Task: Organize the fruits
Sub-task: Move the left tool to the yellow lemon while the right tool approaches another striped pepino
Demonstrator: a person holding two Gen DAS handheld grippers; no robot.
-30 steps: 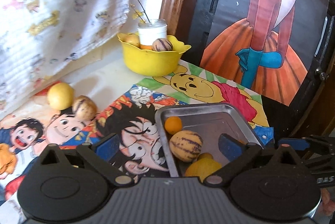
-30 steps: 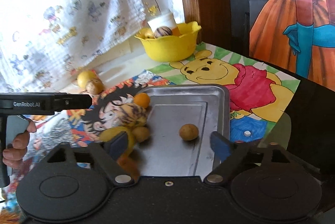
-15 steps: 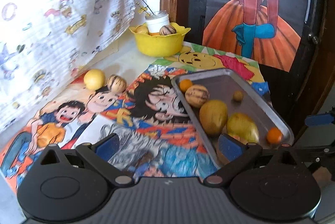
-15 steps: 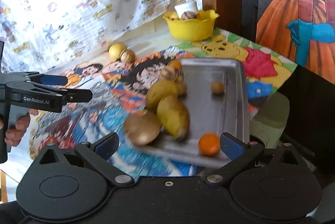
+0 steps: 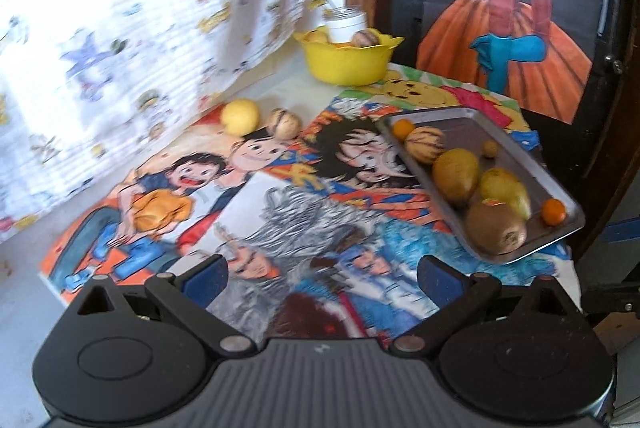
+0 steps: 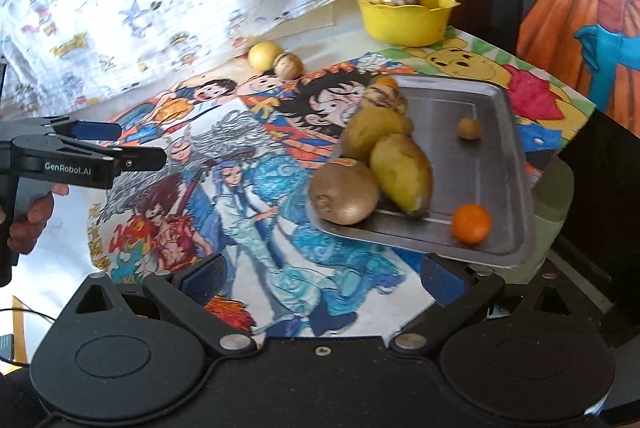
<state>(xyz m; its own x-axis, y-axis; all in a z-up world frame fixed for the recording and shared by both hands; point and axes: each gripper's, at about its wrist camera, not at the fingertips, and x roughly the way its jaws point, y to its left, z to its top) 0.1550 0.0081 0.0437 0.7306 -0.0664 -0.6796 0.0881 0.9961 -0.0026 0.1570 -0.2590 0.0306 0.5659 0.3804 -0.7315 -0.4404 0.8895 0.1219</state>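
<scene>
On a cartoon-print tablecloth point(image 6: 256, 163), a metal tray point(image 6: 484, 155) at two o'clock held seven fruits: two small oranges, a striped melon point(image 6: 382, 95), two yellow-green mangoes, a kiwi point(image 6: 344, 193) and one small brown fruit point(image 6: 469, 128). Two more, a lemon point(image 5: 240, 115) and a striped fruit point(image 5: 283, 122), lay touching at eleven o'clock; the yellow bowl point(image 5: 346, 61) at twelve held at least two. The right gripper point(image 6: 322, 278) and left gripper point(image 5: 322, 278) both stood wide and empty. The tray's near corner seemed to overhang the table edge; a nudge there could tip it, and the round fruits would likely roll off.
</scene>
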